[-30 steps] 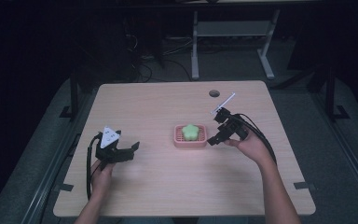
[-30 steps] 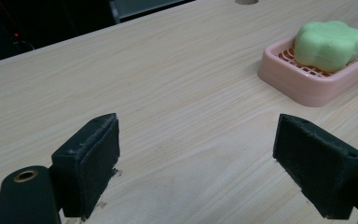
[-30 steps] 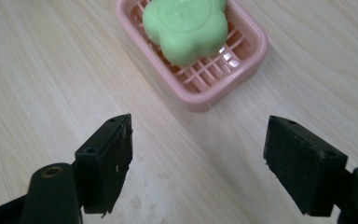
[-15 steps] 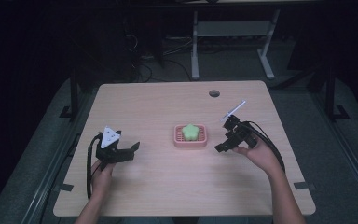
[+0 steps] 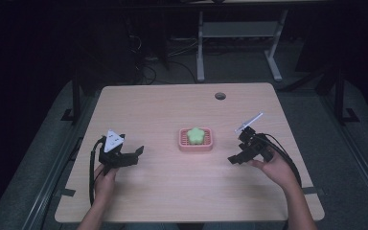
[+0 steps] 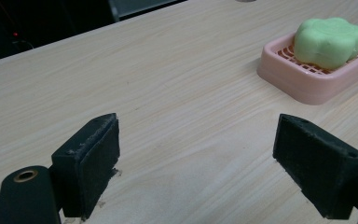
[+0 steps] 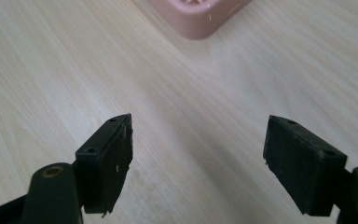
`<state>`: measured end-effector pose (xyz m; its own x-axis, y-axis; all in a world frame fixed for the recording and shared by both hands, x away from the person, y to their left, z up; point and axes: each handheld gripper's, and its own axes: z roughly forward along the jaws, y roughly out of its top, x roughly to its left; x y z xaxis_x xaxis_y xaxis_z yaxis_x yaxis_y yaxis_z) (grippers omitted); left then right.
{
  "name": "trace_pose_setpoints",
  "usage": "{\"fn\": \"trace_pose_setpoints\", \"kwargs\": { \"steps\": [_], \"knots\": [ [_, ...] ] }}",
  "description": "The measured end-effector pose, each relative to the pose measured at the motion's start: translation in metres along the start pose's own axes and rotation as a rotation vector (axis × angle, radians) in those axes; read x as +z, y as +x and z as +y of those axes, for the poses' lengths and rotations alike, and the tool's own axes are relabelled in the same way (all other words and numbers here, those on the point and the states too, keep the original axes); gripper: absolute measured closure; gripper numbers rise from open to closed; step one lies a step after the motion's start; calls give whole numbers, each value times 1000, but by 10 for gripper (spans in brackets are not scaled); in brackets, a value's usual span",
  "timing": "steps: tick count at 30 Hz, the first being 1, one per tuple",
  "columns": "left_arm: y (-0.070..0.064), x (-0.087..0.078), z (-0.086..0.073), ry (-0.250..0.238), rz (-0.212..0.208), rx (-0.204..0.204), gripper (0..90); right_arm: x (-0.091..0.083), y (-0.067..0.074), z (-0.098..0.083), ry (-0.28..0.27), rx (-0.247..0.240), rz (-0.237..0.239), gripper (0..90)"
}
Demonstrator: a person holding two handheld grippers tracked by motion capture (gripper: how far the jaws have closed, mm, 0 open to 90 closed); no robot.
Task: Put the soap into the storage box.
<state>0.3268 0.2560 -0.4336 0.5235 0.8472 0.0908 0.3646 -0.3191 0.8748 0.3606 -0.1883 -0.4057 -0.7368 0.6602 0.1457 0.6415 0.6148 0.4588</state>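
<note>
Both grippers stood wide open, holding nothing, either side of the soap dish.

From above, the pink dish (image 5: 196, 139) with its green flower-shaped soap (image 5: 196, 134) sat mid-table (image 5: 172, 105), the left gripper (image 5: 136, 154) and right gripper (image 5: 233, 158) well apart from it. The left gripper view showed soap (image 6: 330, 41) resting in the dish (image 6: 303, 84); the right gripper view caught just a dish corner (image 7: 198, 21) beyond spread jaws.

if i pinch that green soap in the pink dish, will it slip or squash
Likely firm: the green soap keeps a crisp lobed shape. Its rounded, smooth-looking sides may slip between flat pads. The shallow pink dish looks light, so it may slide when nudged.
</note>
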Motion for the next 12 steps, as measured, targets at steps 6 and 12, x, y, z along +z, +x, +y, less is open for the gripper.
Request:
{"fn": "trace_pose_setpoints", "kwargs": {
  "steps": [6, 12],
  "knots": [
    [1, -1, 0, 8, 1, 6, 143, -3, 1, -17, -22, 12, -4, 238],
    [0, 0, 0, 5, 2, 6, 143, -5, 4, -37, -39, 25, -10, 238]
  ]
}}
